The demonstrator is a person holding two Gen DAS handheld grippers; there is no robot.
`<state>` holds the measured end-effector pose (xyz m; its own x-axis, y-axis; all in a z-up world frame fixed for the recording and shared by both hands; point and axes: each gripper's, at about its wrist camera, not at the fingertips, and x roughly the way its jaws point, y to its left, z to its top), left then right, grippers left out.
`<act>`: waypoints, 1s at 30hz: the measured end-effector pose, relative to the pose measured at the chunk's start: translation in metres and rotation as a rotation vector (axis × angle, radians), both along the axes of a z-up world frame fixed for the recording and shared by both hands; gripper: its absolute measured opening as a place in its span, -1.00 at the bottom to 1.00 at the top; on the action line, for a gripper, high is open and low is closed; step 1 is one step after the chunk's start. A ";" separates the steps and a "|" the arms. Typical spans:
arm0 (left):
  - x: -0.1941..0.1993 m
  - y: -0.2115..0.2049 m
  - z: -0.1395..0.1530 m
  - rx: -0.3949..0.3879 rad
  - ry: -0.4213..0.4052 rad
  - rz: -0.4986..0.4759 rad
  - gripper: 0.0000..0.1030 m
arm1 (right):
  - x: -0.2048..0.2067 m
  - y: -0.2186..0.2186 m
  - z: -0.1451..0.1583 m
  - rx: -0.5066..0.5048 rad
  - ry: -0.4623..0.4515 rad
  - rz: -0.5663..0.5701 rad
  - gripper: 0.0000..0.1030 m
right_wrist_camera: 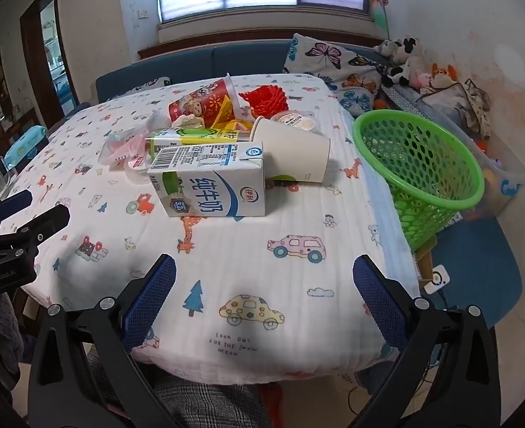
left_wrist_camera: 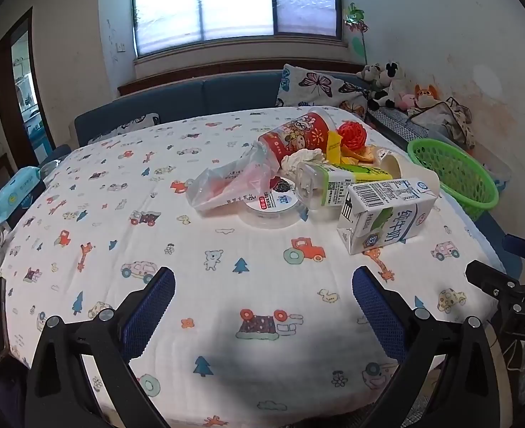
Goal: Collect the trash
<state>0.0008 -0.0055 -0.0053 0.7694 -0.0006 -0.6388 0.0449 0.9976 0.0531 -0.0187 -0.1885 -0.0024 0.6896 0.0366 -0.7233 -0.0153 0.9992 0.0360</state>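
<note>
A pile of trash lies on the table: a white milk carton (left_wrist_camera: 387, 214) (right_wrist_camera: 210, 182) on its side, a white paper cup (right_wrist_camera: 291, 151) tipped over, a red printed cup (left_wrist_camera: 296, 135) (right_wrist_camera: 201, 101), a clear plastic bag (left_wrist_camera: 226, 183), a red foam net (left_wrist_camera: 351, 135) (right_wrist_camera: 267, 100) and a round lid (left_wrist_camera: 271, 203). A green mesh basket (left_wrist_camera: 453, 174) (right_wrist_camera: 419, 164) stands at the table's right edge. My left gripper (left_wrist_camera: 262, 306) is open and empty over the near cloth. My right gripper (right_wrist_camera: 264, 299) is open and empty, near the front edge.
The table wears a white cloth with cartoon prints (left_wrist_camera: 191, 249). A blue wipes pack (left_wrist_camera: 18, 189) lies at the far left. A blue sofa (left_wrist_camera: 209, 96) with a butterfly pillow (left_wrist_camera: 319, 85) and plush toys (right_wrist_camera: 408, 60) lines the back wall. A blue chair (right_wrist_camera: 476, 271) stands at the right.
</note>
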 end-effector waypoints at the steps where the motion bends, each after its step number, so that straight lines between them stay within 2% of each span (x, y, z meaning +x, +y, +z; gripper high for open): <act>1: 0.000 -0.001 0.000 0.000 0.000 0.001 0.88 | 0.000 0.000 0.000 0.006 0.008 -0.001 0.92; 11: -0.001 -0.007 -0.004 0.001 -0.005 0.000 0.88 | 0.000 0.001 0.001 0.000 -0.001 -0.002 0.92; 30: -0.001 -0.002 0.017 -0.012 -0.051 -0.013 0.88 | 0.000 0.000 0.007 0.000 -0.037 -0.004 0.92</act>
